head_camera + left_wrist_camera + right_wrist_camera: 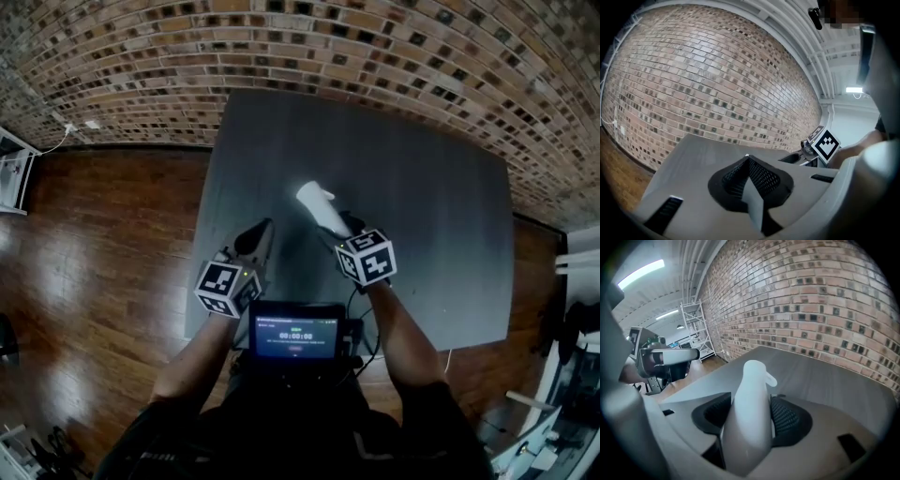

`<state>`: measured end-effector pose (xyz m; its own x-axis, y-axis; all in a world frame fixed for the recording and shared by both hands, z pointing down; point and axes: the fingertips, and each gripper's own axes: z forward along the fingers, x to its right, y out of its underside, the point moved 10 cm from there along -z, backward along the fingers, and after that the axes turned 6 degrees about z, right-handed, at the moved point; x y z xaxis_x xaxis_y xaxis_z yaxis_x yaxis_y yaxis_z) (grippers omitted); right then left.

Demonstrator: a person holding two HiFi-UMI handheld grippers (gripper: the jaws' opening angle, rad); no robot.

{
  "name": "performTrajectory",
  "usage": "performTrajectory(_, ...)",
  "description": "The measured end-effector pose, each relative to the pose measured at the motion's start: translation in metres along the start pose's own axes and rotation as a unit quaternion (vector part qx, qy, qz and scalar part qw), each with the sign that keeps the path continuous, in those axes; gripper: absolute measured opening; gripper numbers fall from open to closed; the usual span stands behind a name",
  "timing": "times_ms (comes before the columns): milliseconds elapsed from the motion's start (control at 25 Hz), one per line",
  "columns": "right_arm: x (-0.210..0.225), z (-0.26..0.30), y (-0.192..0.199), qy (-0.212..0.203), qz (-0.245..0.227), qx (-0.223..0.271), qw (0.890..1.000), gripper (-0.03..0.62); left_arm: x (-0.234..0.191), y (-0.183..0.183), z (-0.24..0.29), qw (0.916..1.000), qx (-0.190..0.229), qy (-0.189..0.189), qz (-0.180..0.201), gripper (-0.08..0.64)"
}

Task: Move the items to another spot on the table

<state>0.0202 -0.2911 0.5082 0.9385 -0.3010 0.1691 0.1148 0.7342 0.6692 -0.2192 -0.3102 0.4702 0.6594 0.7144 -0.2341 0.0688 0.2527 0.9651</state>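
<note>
Head view: R gripper point(337, 228) grips white item point(317, 201) at middle of grey table point(441, 187); L gripper point(260, 236) just to its left, not touching | L gripper view: jaws pressed together, 0 objs between | R gripper view: both jaws clenched on white item, rounded end sticking out past them toward brick wall point(825, 296)

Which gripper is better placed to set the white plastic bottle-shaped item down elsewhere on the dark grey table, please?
Right. The right gripper has its jaws clamped on the white plastic bottle-shaped item over the dark grey table. The left gripper has its jaws together, with nothing between them.
</note>
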Motion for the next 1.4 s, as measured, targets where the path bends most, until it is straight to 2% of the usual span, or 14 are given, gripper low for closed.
performTrajectory(280, 0.013, -0.06, 0.016, 0.046, 0.031, 0.04, 0.998, 0.27, 0.037, -0.014, 0.012, 0.9983, 0.014, 0.055, 0.013, -0.006)
performTrajectory(680, 0.066, -0.146, 0.069, 0.113, 0.086, 0.082, 0.986, 0.27, 0.119, -0.013, 0.045, 0.9915, 0.011, 0.123, 0.039, -0.006)
performTrajectory(1400, 0.196, -0.299, 0.185, 0.177, 0.145, 0.132, 0.964, 0.27, 0.313, 0.007, 0.119, 0.9816, 0.005, 0.177, 0.071, -0.006)
